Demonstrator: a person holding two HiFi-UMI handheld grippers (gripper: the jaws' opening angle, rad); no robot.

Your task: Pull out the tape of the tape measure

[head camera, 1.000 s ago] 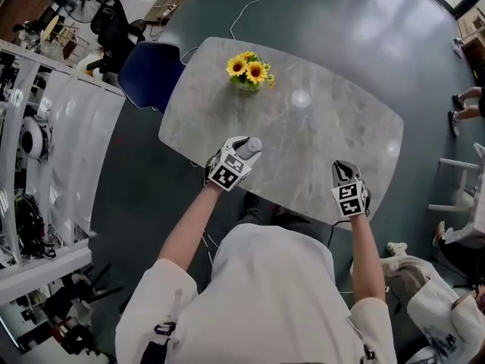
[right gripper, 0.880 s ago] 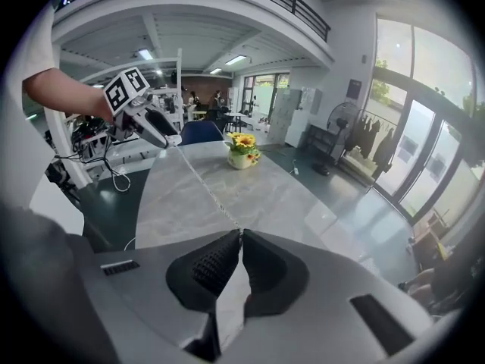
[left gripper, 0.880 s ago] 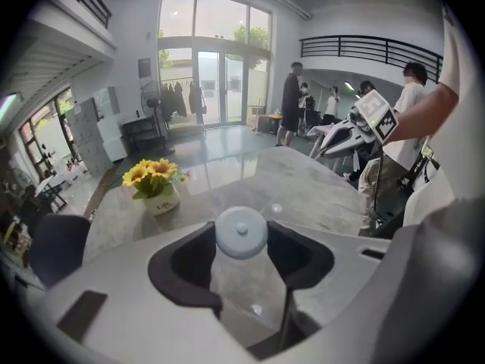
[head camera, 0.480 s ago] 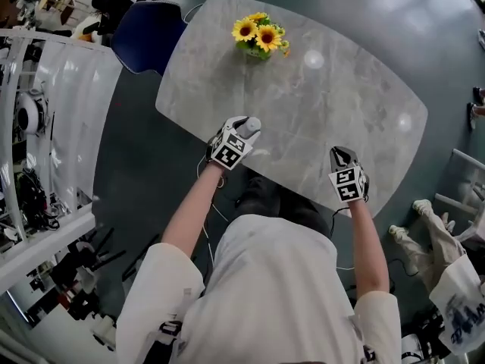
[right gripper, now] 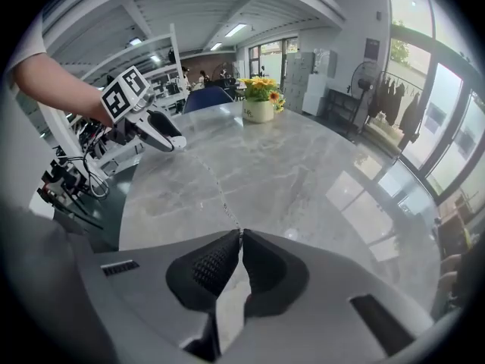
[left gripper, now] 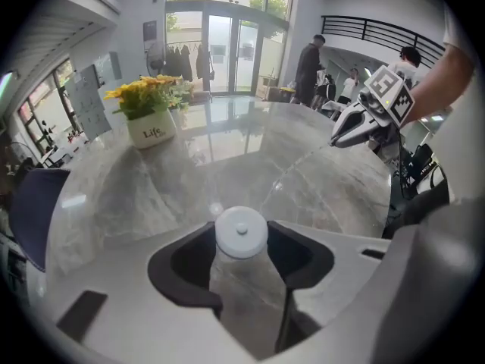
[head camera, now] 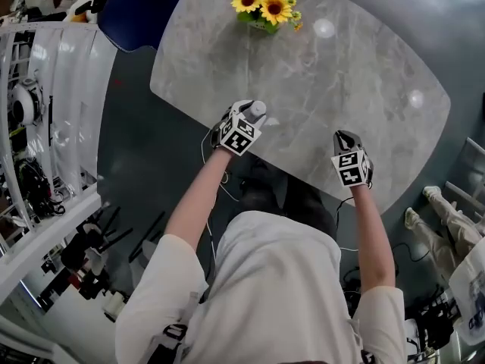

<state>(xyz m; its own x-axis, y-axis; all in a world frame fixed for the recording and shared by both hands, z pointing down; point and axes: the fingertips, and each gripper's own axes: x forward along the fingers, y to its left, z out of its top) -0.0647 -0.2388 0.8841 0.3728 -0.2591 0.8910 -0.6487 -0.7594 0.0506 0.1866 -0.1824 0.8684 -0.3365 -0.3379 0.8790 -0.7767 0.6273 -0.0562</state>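
Over the near edge of the grey marble table (head camera: 364, 67), my left gripper (head camera: 255, 114) is shut on a small round white tape measure case (left gripper: 241, 233) with a centre button, its pads pressing both sides. My right gripper (head camera: 345, 136) hangs to its right, jaws closed tip to tip (right gripper: 241, 237). A thin pale strip (right gripper: 214, 194), apparently the tape, runs from those tips across to the left gripper (right gripper: 176, 144). In the left gripper view the same strip (left gripper: 292, 167) leads from beside the case toward the right gripper (left gripper: 335, 141).
A white pot of sunflowers (head camera: 267, 4) stands at the table's far side. A blue chair (head camera: 140, 10) sits at the far left corner. Shelving and equipment (head camera: 45, 89) line the left. Someone's legs (head camera: 447, 218) and cables are on the floor at right.
Both grippers have come down toward the table near its front edge, keeping about the same distance apart. Their grips look unchanged.
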